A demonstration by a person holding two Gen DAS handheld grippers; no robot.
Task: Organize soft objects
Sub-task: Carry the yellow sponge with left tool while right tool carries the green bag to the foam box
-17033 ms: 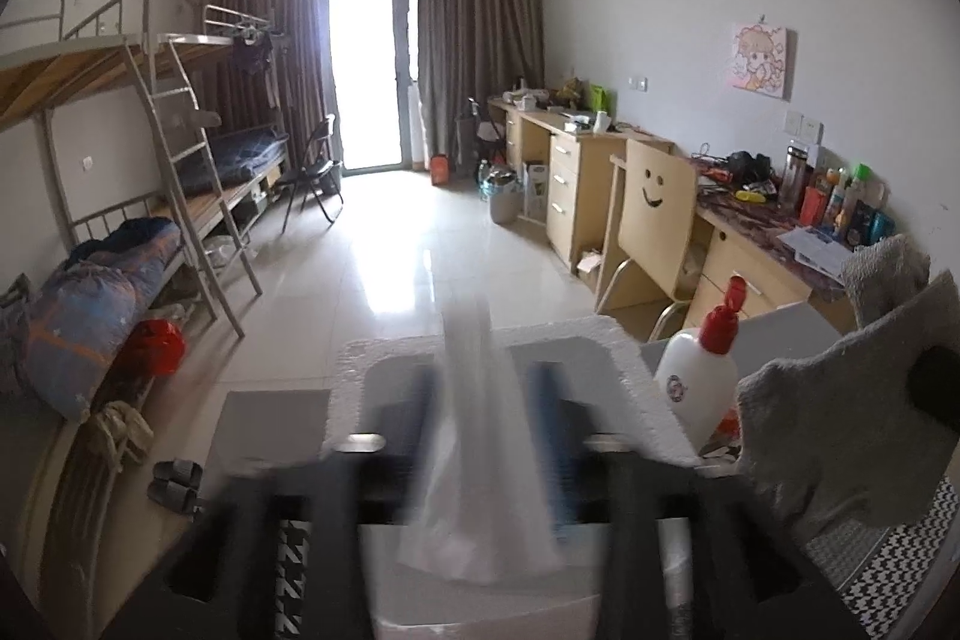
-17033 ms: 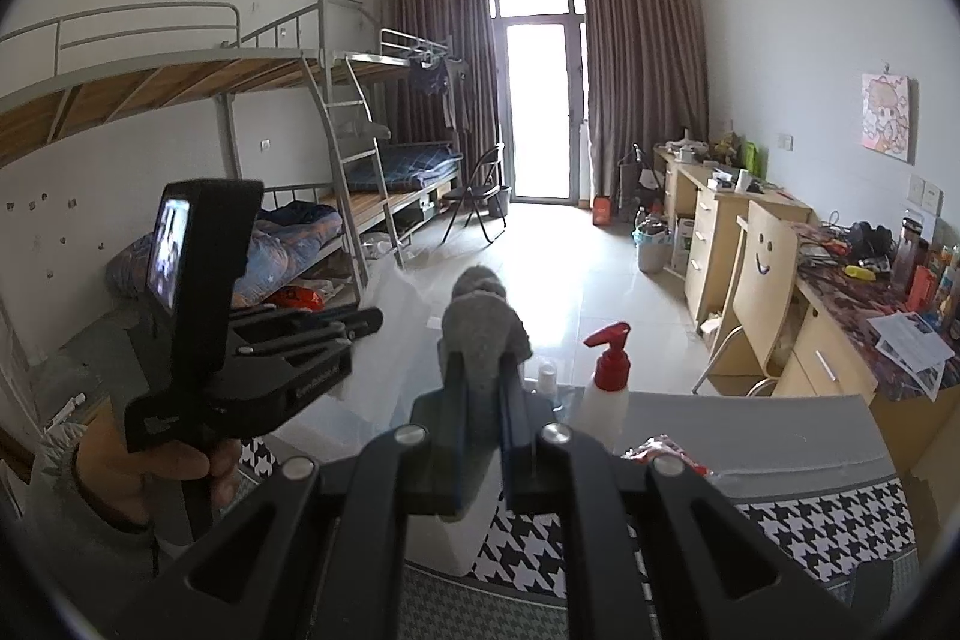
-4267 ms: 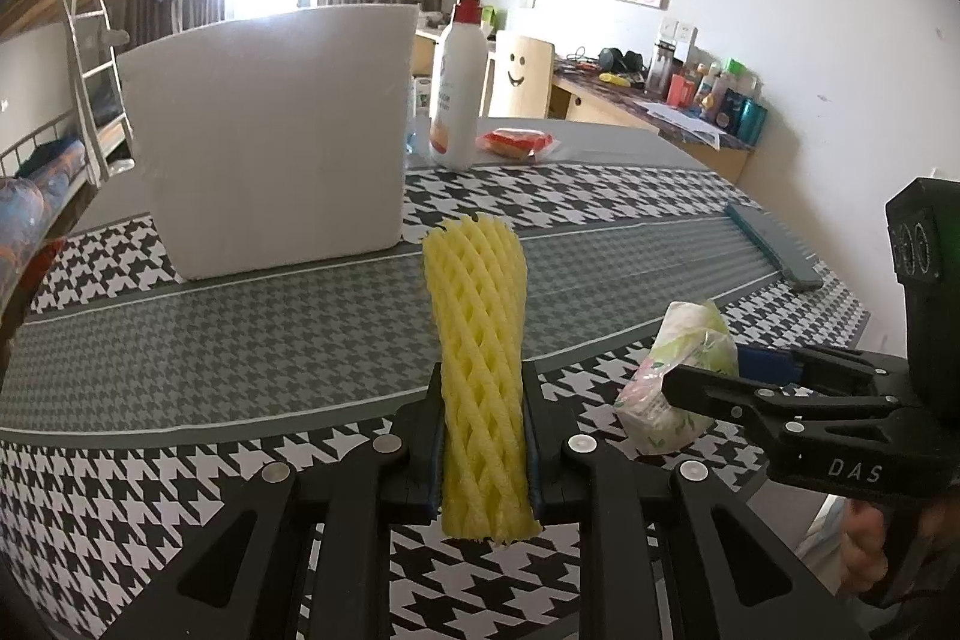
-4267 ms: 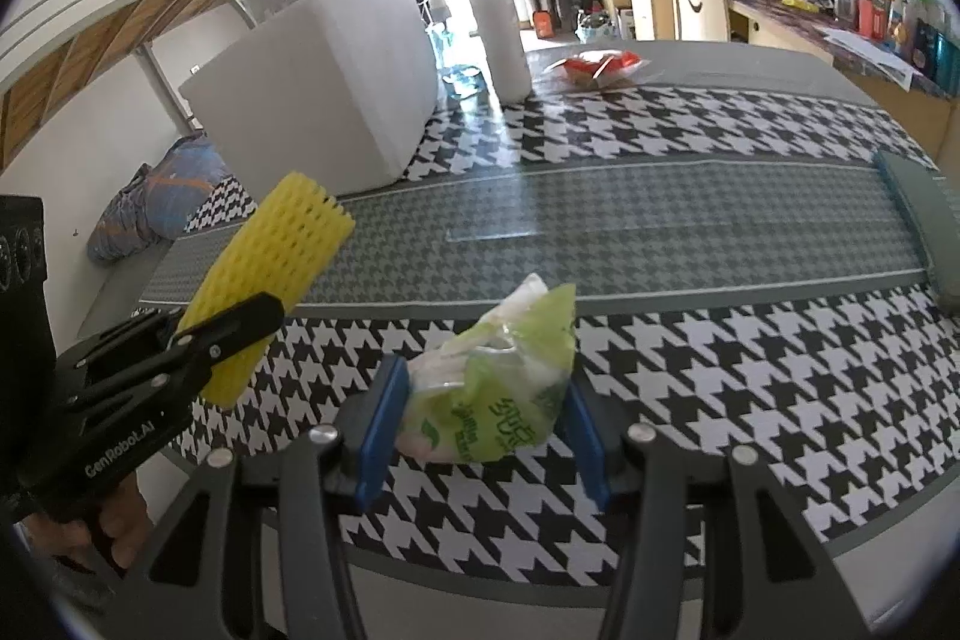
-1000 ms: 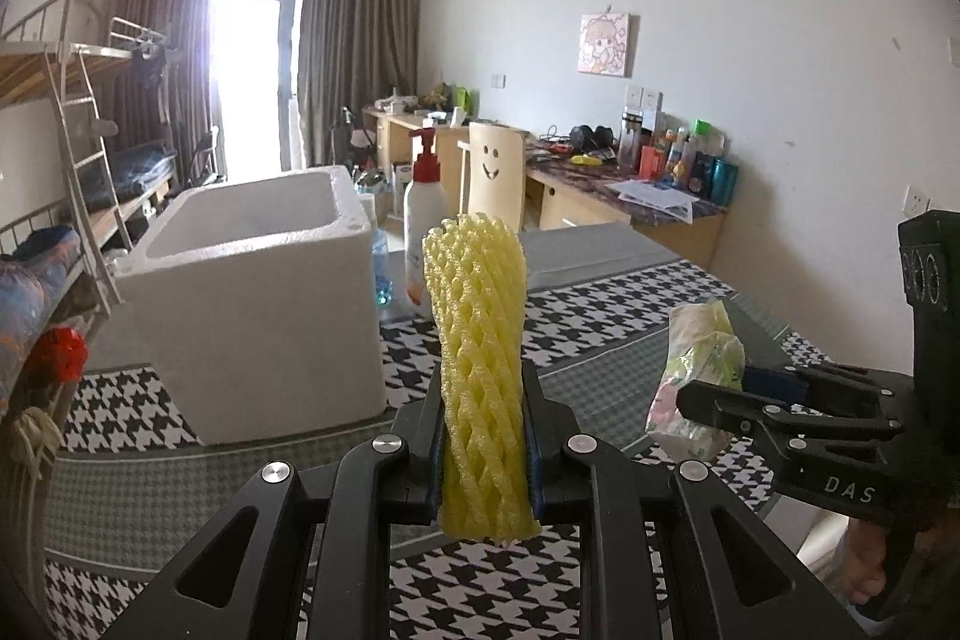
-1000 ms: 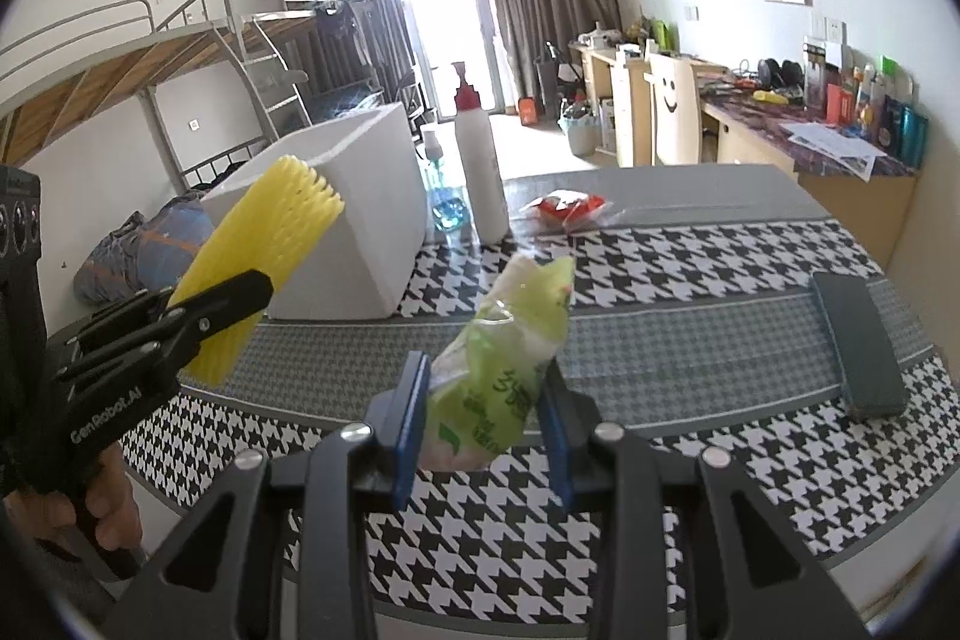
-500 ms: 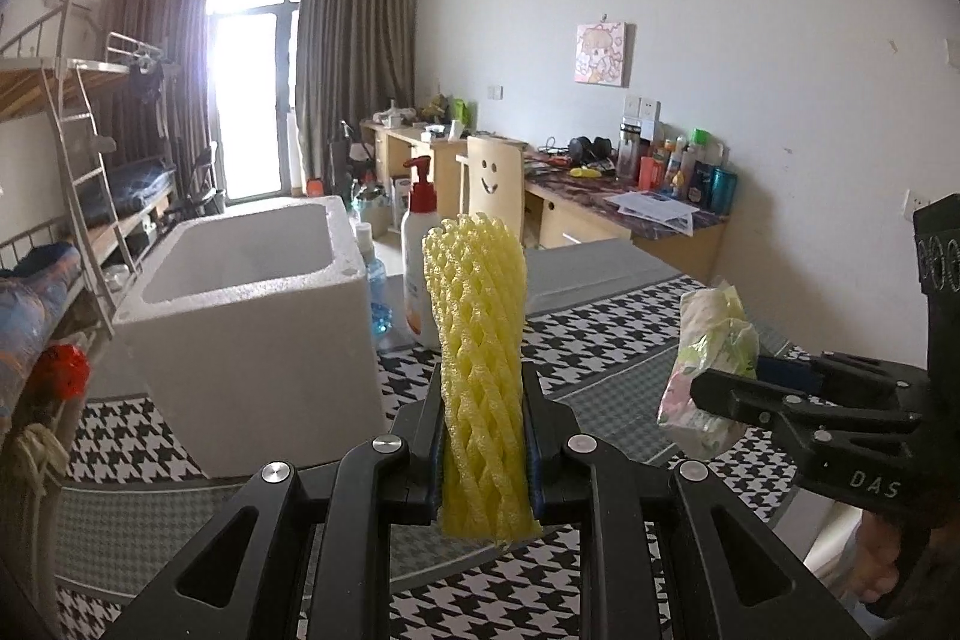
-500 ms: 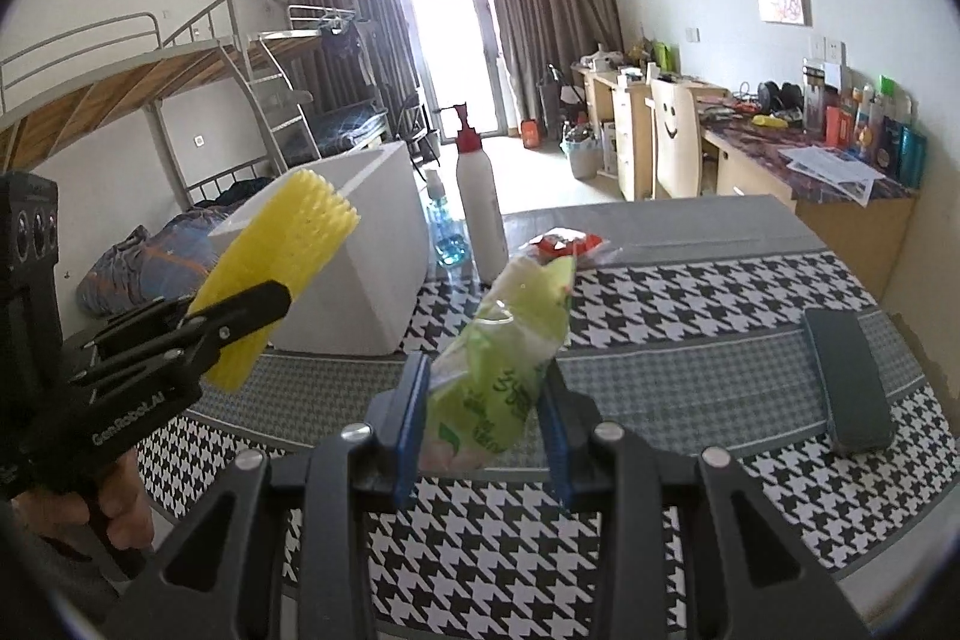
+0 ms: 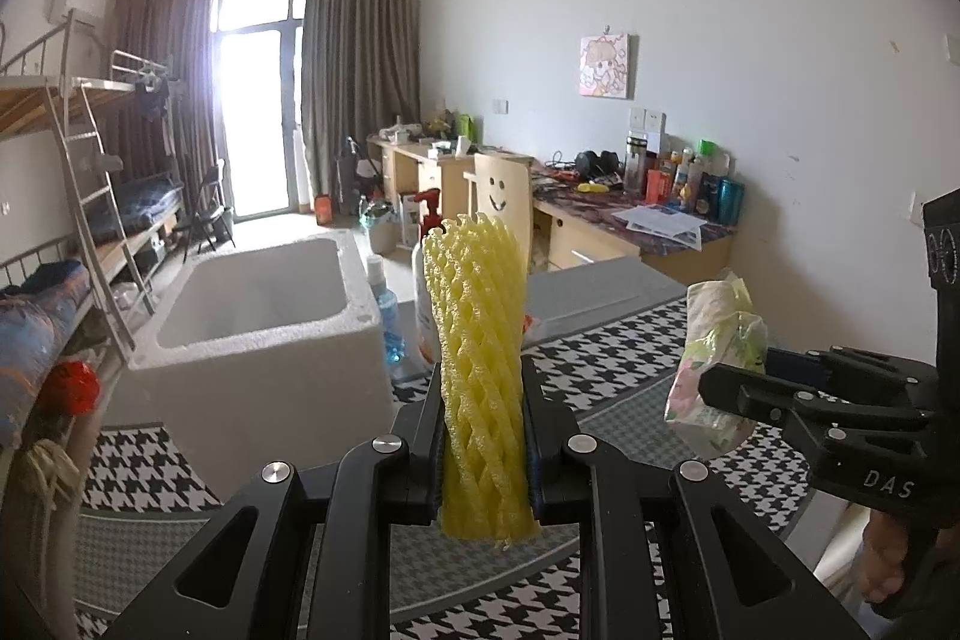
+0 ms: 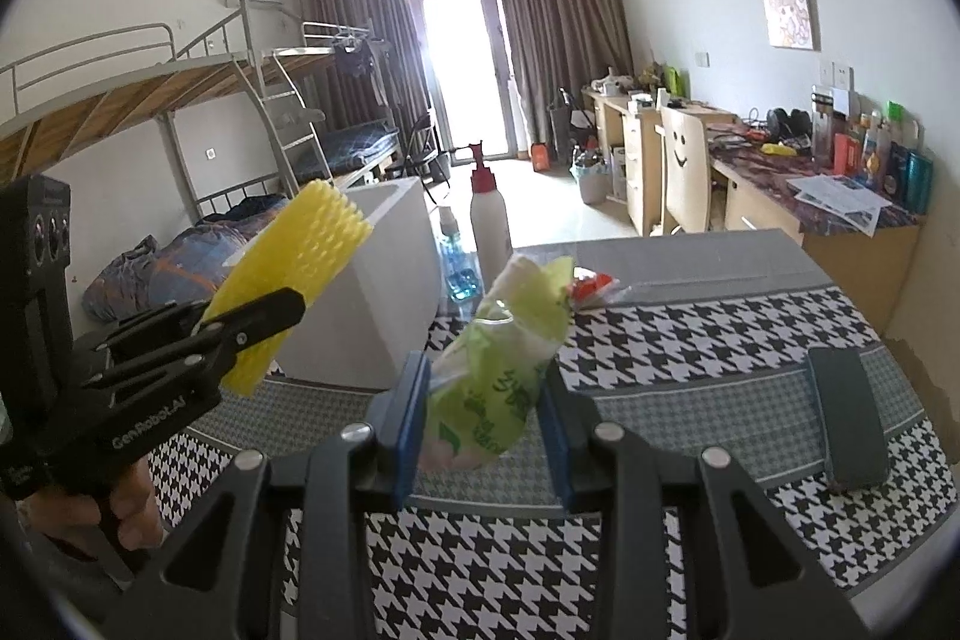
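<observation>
Both grippers have risen above the table [image 10: 690,400]; left gripper [image 9: 483,436] clamps yellow foam net [image 9: 477,340], right gripper [image 10: 483,424] clamps green tissue pack [image 10: 498,358]

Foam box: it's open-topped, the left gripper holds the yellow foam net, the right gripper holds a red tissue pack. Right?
Not quite: the tissue pack is green and white, not red, as the right wrist view shows. The rest stands: the foam box is open-topped, the left gripper holds the yellow foam net, and the right gripper holds the pack.
</observation>
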